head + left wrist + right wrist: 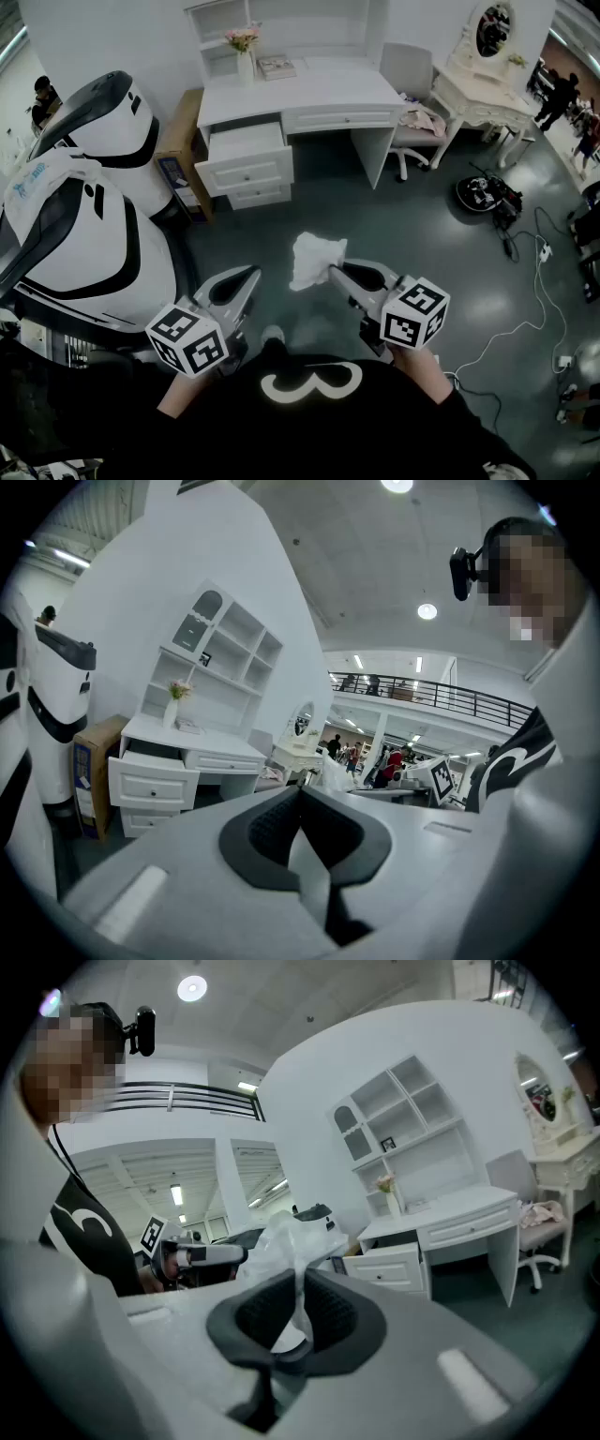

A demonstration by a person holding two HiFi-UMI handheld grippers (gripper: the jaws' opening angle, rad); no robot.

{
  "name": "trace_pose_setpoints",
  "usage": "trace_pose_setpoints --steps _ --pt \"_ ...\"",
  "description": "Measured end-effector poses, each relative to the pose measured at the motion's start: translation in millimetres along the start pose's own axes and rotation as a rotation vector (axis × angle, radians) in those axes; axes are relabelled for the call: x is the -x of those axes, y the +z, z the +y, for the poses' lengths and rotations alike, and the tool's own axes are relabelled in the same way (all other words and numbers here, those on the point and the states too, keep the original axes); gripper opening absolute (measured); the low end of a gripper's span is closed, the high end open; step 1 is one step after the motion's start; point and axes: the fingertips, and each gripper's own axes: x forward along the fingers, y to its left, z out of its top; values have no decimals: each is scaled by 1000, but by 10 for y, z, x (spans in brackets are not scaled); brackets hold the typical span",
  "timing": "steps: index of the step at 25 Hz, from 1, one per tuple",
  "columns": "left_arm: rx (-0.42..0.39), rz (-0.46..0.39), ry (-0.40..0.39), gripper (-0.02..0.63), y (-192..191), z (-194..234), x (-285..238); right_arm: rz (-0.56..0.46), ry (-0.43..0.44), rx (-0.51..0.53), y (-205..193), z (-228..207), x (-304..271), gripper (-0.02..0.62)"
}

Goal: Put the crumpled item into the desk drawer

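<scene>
A white crumpled item [314, 258] hangs pinched in my right gripper [334, 273], which is shut on it above the dark floor. In the right gripper view the crumpled item [291, 1246] rises from between the closed pads [330, 1314]. My left gripper [249, 279] is held level beside it, shut with nothing between its pads [272, 829]. Ahead stands the white desk [309, 94]; its top left drawer [246, 155] is pulled out. The same open drawer [150, 778] shows in the left gripper view, and the drawer [389, 1262] in the right gripper view.
A large white and black machine [80, 216] stands at the left. A cardboard box [178, 150] leans beside the desk. A chair [412, 94], a dressing table [483, 89] and cables [525, 253] lie at the right. A vase of flowers [244, 52] stands on the desk.
</scene>
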Motion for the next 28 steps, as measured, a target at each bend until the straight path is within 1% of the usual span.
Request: trace_pose_setpoints --steps 8,12,18,28 --pt "-35 11 -17 11 -39 -295 -20 -36 -8 16 41 63 272 31" --pt "-37 19 -15 11 -42 -311 -85 -18 -16 6 -8 -25 256 31" --pt "-21 38 -10 11 -87 -206 -240 -7 -17 -21 -65 -167 177 31" --pt "-18 52 -57 11 -142 82 -623 4 -62 -45 -165 -583 -53 32"
